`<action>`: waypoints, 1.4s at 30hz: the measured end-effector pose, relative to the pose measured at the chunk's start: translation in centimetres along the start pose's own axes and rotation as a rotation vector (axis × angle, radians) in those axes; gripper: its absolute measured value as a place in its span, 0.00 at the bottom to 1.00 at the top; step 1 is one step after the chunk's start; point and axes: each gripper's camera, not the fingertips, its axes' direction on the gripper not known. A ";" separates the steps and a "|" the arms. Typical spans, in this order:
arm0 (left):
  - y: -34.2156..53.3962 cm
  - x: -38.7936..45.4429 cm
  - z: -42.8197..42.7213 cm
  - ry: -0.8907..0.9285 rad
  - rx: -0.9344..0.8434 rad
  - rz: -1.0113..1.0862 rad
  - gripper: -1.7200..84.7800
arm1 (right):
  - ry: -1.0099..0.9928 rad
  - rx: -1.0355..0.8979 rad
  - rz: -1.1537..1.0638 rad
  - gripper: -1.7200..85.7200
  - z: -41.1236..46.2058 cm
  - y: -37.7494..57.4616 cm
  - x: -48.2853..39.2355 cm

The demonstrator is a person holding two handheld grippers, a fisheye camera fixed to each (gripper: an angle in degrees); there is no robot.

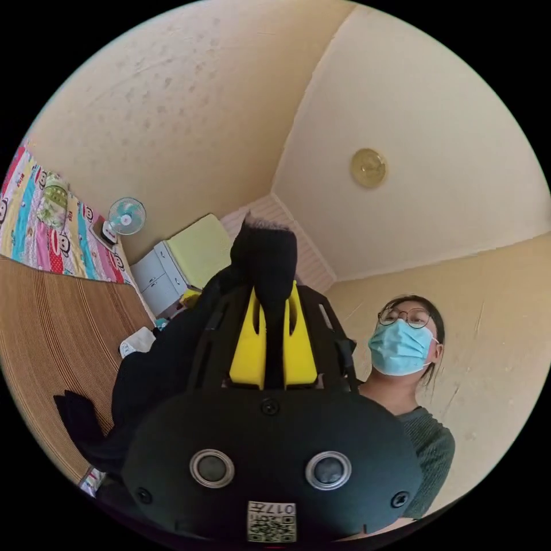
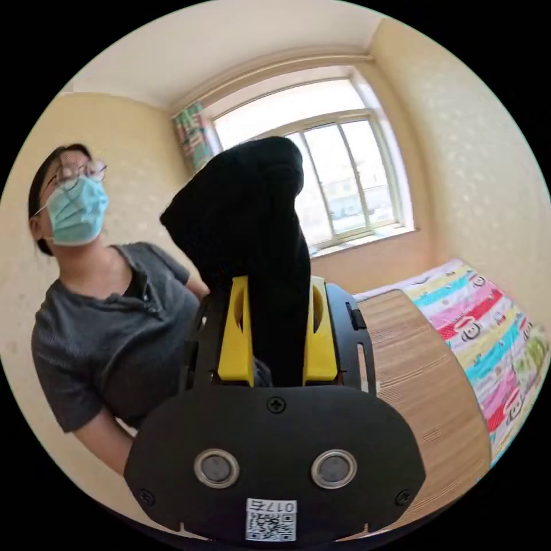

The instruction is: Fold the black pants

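The black pants (image 1: 172, 356) are lifted up off the bed. In the left gripper view my left gripper (image 1: 274, 298) is shut on a bunched edge of the pants, which pokes out past the yellow jaws and hangs down to the left. In the right gripper view my right gripper (image 2: 278, 287) is shut on another thick fold of the black pants (image 2: 247, 206), which rises above the jaws. A person in a grey top (image 2: 115, 338) stands close behind both grippers.
A woven straw mat (image 1: 51, 333) covers the bed, with a colourful cartoon sheet (image 1: 40, 218) beside it. A small fan (image 1: 127, 216) and a white cabinet (image 1: 158, 275) stand by the wall. A bright window (image 2: 333, 172) lies behind the right gripper.
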 end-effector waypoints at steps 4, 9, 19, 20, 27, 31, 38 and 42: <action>-0.5 4.6 -0.7 -0.212 0.157 0.222 0.06 | 0.238 0.284 0.040 0.15 -2.9 3.9 -4.7; 0.2 9.0 3.4 -0.514 0.264 0.429 0.06 | 0.130 0.373 0.027 0.23 1.4 8.6 -10.4; -1.2 8.4 9.5 -0.616 0.099 0.496 0.06 | 0.644 0.442 0.062 0.10 2.4 1.9 -15.8; -2.1 8.5 8.5 -0.618 0.074 0.511 0.06 | 0.700 0.426 0.059 0.09 1.1 0.7 -15.7; -7.9 12.1 5.1 -0.598 -0.191 0.698 0.06 | 0.534 0.388 -0.131 0.09 -6.1 -8.4 -16.8; -11.2 15.6 4.6 -0.630 -0.206 0.775 0.06 | 0.428 0.368 -0.177 0.09 -8.2 -13.7 -18.1; -19.7 12.4 6.1 -0.738 -0.226 0.753 0.07 | 0.414 0.334 0.058 0.08 -10.7 -22.5 -14.1; -23.8 1.6 5.1 -0.769 -0.151 0.581 0.07 | 0.550 0.316 0.265 0.08 -9.9 -21.5 -4.2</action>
